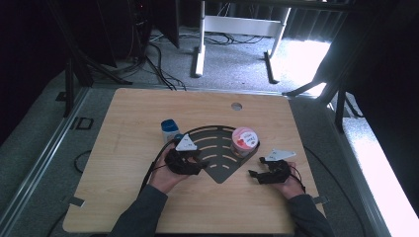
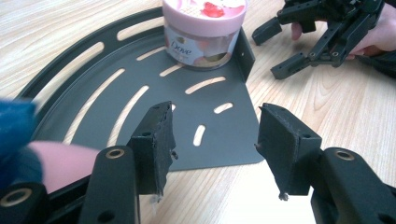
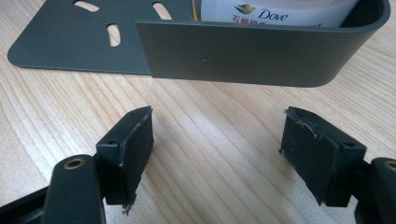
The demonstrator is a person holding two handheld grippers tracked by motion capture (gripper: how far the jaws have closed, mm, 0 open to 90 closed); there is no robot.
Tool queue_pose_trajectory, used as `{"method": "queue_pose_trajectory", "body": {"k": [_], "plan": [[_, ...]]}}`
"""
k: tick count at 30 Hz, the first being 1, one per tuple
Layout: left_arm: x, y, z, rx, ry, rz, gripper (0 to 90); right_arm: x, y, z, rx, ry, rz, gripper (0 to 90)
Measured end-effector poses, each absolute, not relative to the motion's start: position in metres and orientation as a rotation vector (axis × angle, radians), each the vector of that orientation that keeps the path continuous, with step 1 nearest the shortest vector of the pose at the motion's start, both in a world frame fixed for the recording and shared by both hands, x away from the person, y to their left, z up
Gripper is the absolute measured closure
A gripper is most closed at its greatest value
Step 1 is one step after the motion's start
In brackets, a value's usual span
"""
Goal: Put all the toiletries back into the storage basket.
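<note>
A dark fan-shaped slotted tray lies mid-table. A pink-lidded Dove jar stands in its right corner against the raised wall. My left gripper is at the tray's left edge. In the left gripper view its jaws stand open over the tray's near corner, with nothing between them and the jar beyond. My right gripper rests on the wood right of the tray. It is open and empty, facing the tray's wall, and the jar is behind that wall.
A white bottle with a blue cap stands just left of the tray, close to my left hand. A blurred blue shape sits at the left edge of the left gripper view. A round hole marks the far side of the table.
</note>
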State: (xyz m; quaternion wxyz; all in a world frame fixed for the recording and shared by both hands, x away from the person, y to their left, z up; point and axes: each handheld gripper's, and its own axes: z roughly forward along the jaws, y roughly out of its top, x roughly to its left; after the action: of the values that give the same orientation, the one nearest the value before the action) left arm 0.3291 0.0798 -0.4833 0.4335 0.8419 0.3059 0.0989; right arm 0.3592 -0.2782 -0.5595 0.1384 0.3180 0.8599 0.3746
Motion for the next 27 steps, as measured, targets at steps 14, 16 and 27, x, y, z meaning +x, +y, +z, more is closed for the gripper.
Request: {"method": "queue_pose_trajectory", "body": {"k": [14, 16, 27], "plan": [[0.322, 0.106, -0.475, 2.071, 0.794, 0.278, 44.8, 0.359, -0.278, -0.559, 0.917, 2.487, 1.08, 24.9], [0.32, 0.11, -0.475, 2.068, 0.796, 0.285, 44.7, 0.359, -0.278, -0.559, 0.917, 2.487, 1.08, 24.9], [0.312, 0.128, -0.473, 2.044, 0.851, 0.334, 42.0, 0.359, -0.278, -0.559, 0.917, 2.487, 1.082, 24.9]]}}
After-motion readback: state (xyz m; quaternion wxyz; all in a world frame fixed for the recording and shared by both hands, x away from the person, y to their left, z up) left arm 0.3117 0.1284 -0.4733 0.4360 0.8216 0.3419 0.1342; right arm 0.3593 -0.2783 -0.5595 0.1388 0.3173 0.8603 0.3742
